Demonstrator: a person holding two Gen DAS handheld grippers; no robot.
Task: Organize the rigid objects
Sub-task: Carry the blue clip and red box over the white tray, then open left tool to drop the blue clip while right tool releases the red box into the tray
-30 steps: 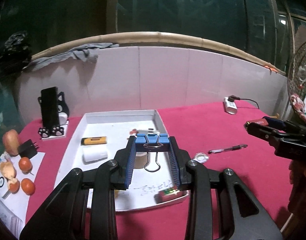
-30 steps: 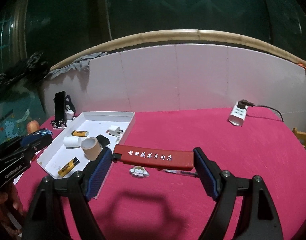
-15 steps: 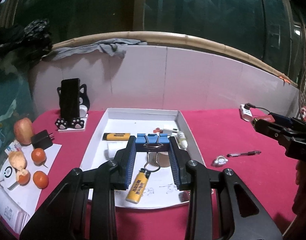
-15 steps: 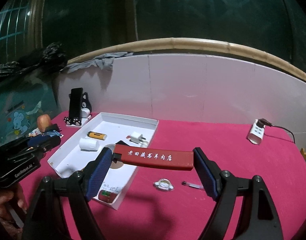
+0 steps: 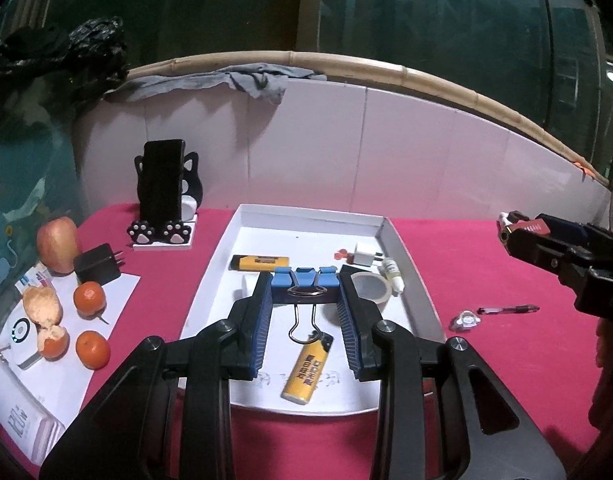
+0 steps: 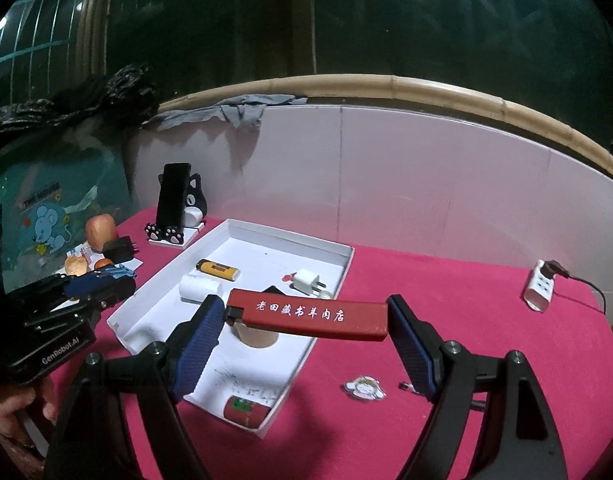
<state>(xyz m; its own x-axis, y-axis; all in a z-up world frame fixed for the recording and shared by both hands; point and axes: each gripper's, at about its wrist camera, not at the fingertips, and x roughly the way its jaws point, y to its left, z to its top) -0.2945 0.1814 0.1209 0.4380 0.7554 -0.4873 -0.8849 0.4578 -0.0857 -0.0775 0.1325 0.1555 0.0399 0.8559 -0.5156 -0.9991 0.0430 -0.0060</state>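
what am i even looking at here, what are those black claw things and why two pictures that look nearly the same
No robot here: a person holds a two-finger gripper in each hand, and each one carries a fisheye camera looking along its fingers. So you get two views of one moment.

In the left wrist view, the left gripper is shut on a blue binder clip. In the right wrist view, the right gripper is shut on a long red lighter with white writing.

Both hover over a white tray on a red tablecloth. The tray holds two yellow lighters, a tape roll, a white plug and more. A pen and a small charm lie beside the tray.
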